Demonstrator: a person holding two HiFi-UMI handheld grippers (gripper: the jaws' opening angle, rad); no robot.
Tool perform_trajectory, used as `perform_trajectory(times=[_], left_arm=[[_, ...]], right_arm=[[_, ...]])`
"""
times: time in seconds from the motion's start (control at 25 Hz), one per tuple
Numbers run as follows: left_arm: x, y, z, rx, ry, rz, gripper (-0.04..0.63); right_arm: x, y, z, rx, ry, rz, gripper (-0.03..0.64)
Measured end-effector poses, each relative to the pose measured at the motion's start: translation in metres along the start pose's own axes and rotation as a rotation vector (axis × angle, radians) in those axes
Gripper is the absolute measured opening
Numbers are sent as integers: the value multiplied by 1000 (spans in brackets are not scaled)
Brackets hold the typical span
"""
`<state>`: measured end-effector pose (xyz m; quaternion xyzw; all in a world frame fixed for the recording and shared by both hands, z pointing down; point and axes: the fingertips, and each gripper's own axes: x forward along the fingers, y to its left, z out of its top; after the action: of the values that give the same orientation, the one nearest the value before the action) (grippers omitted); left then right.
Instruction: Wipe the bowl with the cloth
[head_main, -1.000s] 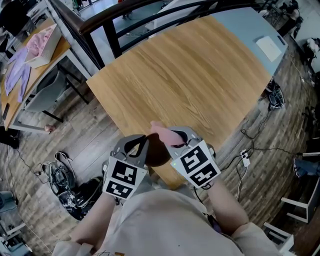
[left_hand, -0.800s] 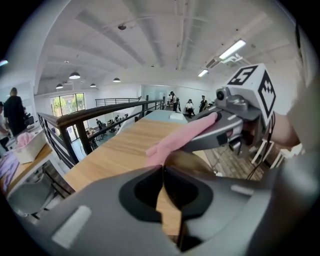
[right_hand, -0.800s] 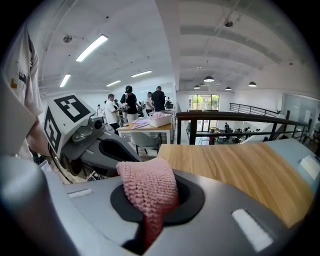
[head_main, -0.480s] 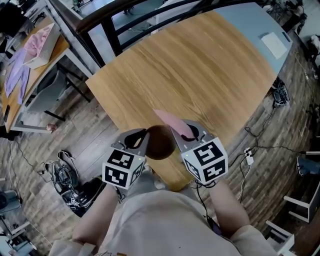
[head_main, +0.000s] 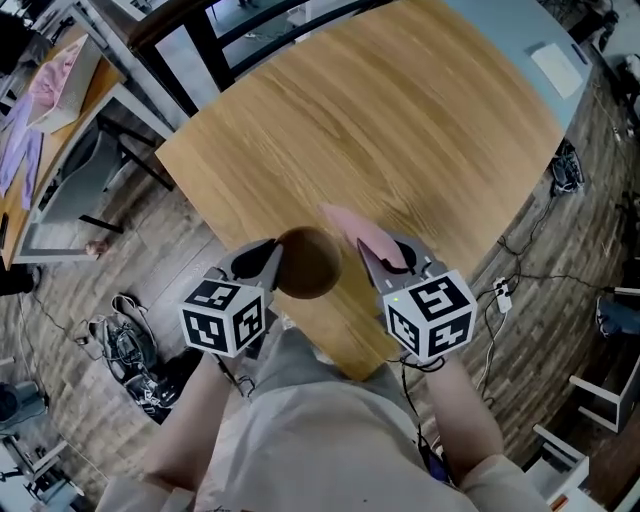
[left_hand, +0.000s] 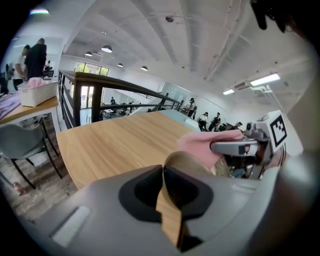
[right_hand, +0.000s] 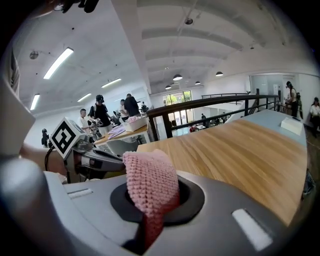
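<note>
The brown bowl (head_main: 308, 263) is held over the near edge of the tabletop (head_main: 400, 130). Its wall is pinched edge-on between the almost-closed jaws of the left hand-held gripper (head_main: 270, 260), which stands at the bowl's left. The pink cloth (head_main: 360, 232) lies just to the bowl's right, clamped in the right hand-held gripper (head_main: 388, 262) with its free end pointing away across the wood. The wipe likely calls for that nearer right hand to bring the cloth leftward onto the bowl.

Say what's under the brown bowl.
The light wooden table, near its edge. The dark brown round bowl hides the patch beneath; whether it touches cannot be seen.
</note>
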<state>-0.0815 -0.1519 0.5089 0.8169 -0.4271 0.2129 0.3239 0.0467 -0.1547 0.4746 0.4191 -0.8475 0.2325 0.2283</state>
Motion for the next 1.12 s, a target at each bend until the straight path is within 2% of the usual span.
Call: perform_trajectory(times=[0.32,0.64,1.12], left_arm=[[29,25,-28,-66,9,-5,18],[58,54,-47,-119,21,8,21],[95,70,-56,-126,42,29,25]], right_arm=[[24,-2,-39,36,18,-9,17],[50,3,-62,23,47,4,17],[67,-8,-88,17,122,2,17]])
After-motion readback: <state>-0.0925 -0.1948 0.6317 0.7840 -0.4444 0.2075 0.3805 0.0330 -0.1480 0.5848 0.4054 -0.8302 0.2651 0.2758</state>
